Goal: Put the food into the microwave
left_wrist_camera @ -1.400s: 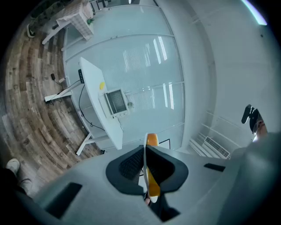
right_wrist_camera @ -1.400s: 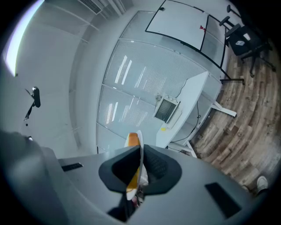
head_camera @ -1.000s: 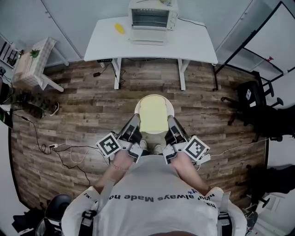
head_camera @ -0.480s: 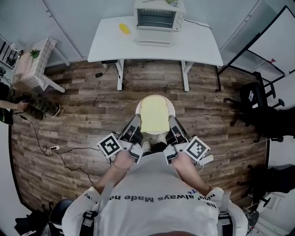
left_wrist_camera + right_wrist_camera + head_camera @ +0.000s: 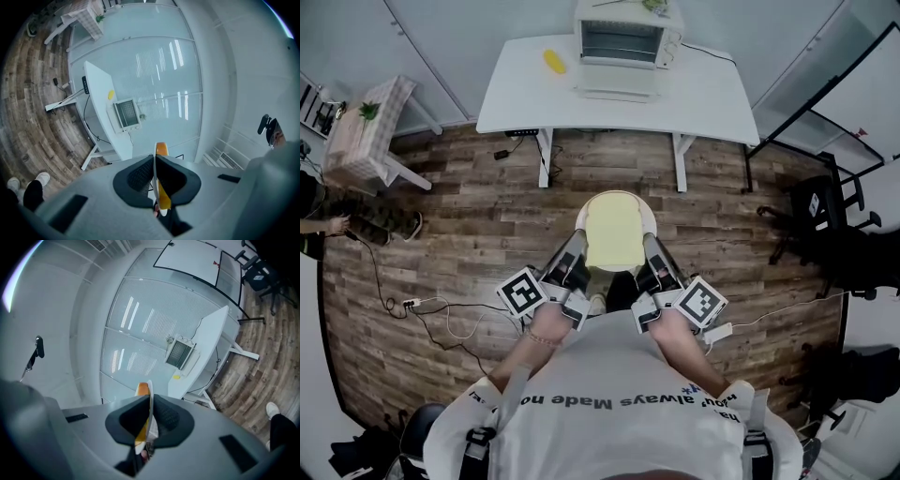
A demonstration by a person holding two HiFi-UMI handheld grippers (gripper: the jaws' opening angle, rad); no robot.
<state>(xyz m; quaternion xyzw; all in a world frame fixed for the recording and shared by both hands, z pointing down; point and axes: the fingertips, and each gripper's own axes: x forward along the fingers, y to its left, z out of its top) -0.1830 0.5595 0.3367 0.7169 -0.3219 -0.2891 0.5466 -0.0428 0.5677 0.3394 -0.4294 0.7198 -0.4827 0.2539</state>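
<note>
A white plate (image 5: 584, 215) carrying a flat yellow piece of food (image 5: 614, 234) hangs level in front of me over the wood floor. My left gripper (image 5: 578, 246) is shut on its left rim and my right gripper (image 5: 652, 246) on its right rim. In the left gripper view the plate's edge (image 5: 160, 190) runs between the closed pads (image 5: 138, 174), with the food (image 5: 161, 149) showing orange beyond. The right gripper view shows the same rim (image 5: 150, 405) and food (image 5: 142, 389). The microwave (image 5: 624, 36) stands ahead on the white table (image 5: 712, 94), its door (image 5: 615, 81) folded down open.
A yellow item (image 5: 554, 61) lies on the table left of the microwave. A small cloth-covered side table (image 5: 367, 128) stands at far left, with a person's arm (image 5: 321, 226) below it. Cables (image 5: 441, 317) trail on the floor at left. Black chairs (image 5: 820, 202) stand at right.
The table and microwave have drawn nearer and shifted slightly right in the head view as I walk toward them. Both grippers keep the plate in the same grip.
</note>
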